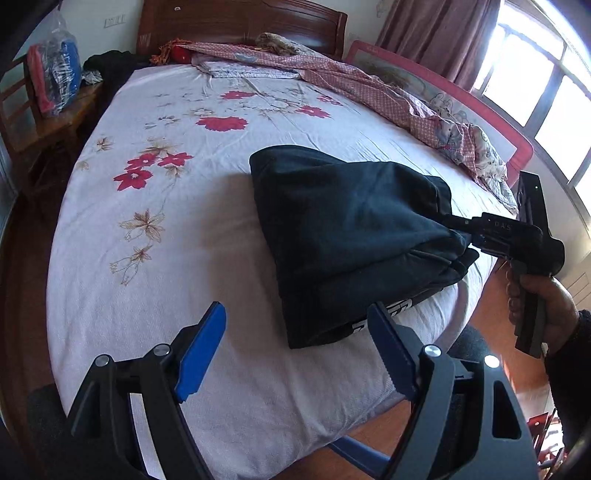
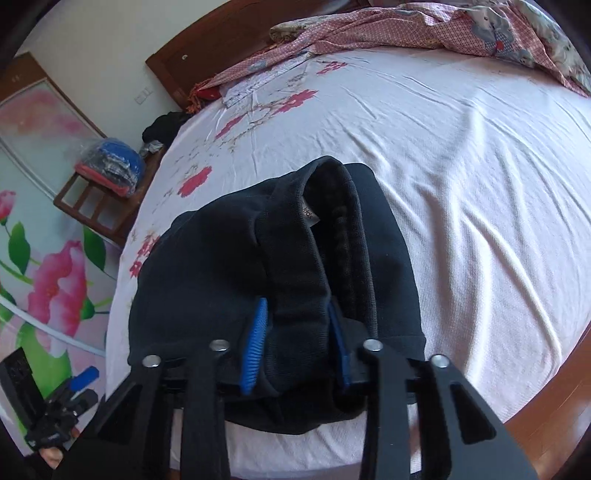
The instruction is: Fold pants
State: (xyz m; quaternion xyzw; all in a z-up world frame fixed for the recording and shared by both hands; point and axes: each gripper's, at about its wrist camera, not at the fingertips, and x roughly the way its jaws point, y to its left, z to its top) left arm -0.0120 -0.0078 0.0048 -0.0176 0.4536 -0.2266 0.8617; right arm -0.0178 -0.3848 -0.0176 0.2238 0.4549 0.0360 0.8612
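The dark navy pants (image 1: pixel 347 229) lie folded in a thick stack near the foot of the bed (image 1: pixel 155 295). My right gripper (image 1: pixel 466 236) is shut on the top layer's edge at the stack's right side and lifts it. In the right wrist view the blue pads (image 2: pixel 255 343) clamp the ribbed waistband (image 2: pixel 295 280) of the pants (image 2: pixel 207 273), with a white label showing inside. My left gripper (image 1: pixel 299 347) is open and empty, hovering just in front of the stack's near edge. It also shows at the lower left of the right wrist view (image 2: pixel 79 384).
A white floral sheet (image 2: pixel 461 177) covers the bed. A pink checked quilt (image 1: pixel 369 81) is bunched along the far side by a pink bed rail (image 1: pixel 491 122). A wooden chair (image 1: pixel 44 122) with bagged clothes stands left of the bed. The wooden headboard (image 1: pixel 236 26) is behind.
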